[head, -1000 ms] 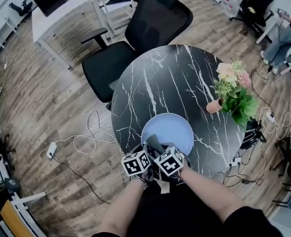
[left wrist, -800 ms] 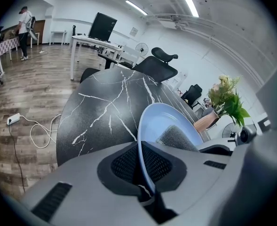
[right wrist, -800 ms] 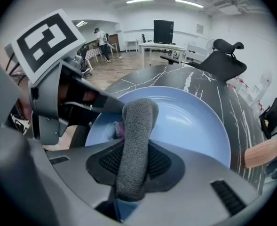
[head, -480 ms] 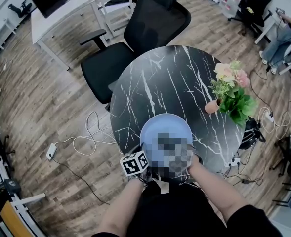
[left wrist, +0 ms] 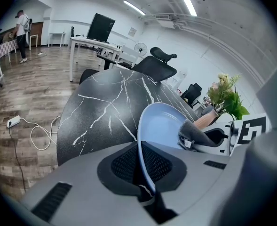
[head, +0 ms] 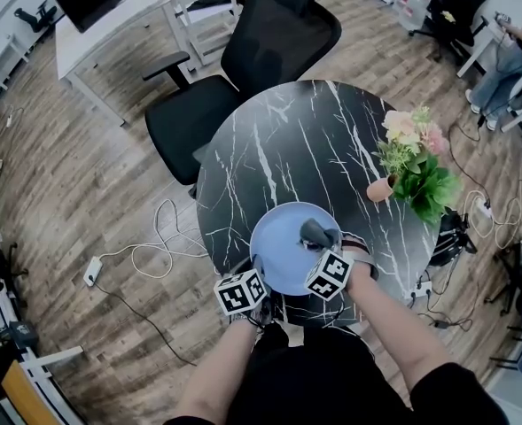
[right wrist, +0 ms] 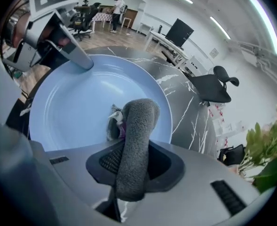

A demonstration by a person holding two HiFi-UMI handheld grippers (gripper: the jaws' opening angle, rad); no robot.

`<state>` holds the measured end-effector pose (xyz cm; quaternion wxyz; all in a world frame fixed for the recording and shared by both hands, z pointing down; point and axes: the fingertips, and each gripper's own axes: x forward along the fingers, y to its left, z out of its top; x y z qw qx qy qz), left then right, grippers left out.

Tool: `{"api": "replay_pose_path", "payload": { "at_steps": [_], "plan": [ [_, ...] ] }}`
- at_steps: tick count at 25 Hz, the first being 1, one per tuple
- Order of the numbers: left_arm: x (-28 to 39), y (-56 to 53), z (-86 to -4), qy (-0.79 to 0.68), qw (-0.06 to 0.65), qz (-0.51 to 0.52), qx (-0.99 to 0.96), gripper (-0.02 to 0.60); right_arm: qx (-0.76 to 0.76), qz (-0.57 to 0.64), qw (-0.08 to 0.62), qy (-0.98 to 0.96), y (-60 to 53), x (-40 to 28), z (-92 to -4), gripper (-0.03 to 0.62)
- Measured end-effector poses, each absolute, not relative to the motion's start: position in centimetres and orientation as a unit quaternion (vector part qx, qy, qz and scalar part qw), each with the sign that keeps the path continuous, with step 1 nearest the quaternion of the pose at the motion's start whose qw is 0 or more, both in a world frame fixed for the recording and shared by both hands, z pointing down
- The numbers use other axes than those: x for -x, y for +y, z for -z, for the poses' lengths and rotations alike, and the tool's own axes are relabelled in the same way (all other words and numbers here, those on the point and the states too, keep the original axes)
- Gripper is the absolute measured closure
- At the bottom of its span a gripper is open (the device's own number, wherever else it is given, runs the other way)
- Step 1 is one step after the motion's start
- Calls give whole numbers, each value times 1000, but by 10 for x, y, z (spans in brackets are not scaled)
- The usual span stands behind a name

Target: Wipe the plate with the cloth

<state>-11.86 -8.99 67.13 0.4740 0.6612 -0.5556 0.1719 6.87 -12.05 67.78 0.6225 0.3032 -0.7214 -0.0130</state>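
A pale blue plate (head: 283, 237) lies at the near edge of the round black marbled worktop (head: 278, 140). The left hand-held gripper (left wrist: 142, 166) is closed almost fully, pinching the thin near-left rim of the plate between its pads. The right hand-held gripper (right wrist: 131, 166) is clamped on a folded grey cloth (right wrist: 134, 135). The cloth's bunched end sticks out past the jaws and presses on the right part of the plate's inner surface. The cloth is the only thing on the plate. To the right on the worktop, well apart from the plate, a small terracotta pot (head: 384, 190) holds pink and cream flowers (head: 417, 162) with green leaves. A black office chair (head: 261, 60) stands at the worktop's far side.
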Motion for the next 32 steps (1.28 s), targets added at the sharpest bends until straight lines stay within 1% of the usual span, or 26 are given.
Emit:
{"api": "replay_pose_path", "payload": {
  "at_steps": [5, 12, 14, 17, 21, 24, 28, 32],
  "plan": [
    [118, -89, -671, -555, 472, -177, -662, 545, -302, 69, 640, -703, -135, -71, -674, 482],
    [118, -89, -670, -556, 467, -179, -664, 545, -352, 41, 612, -707, -160, -66, -670, 479],
    [118, -89, -670, -556, 469, -178, -663, 545, -383, 8, 584, -716, -166, -65, -666, 479],
    [119, -89, -670, -559, 472, -173, -660, 545, -434, -67, 518, -734, -173, -63, -657, 480],
    [119, -89, -671, -562, 476, -168, -656, 546, -453, -155, 453, -752, -167, -54, -650, 480],
    [119, -90, -669, -563, 472, -164, -658, 545, -435, -209, 429, -764, -151, -37, -651, 480],
    [119, -89, -670, -566, 474, -165, -654, 545, -384, -281, 408, -779, -115, 2, -654, 480],
    [118, -88, -671, -568, 477, -162, -651, 545, -330, -310, 417, -788, -78, 35, -662, 480]
  ]
}}
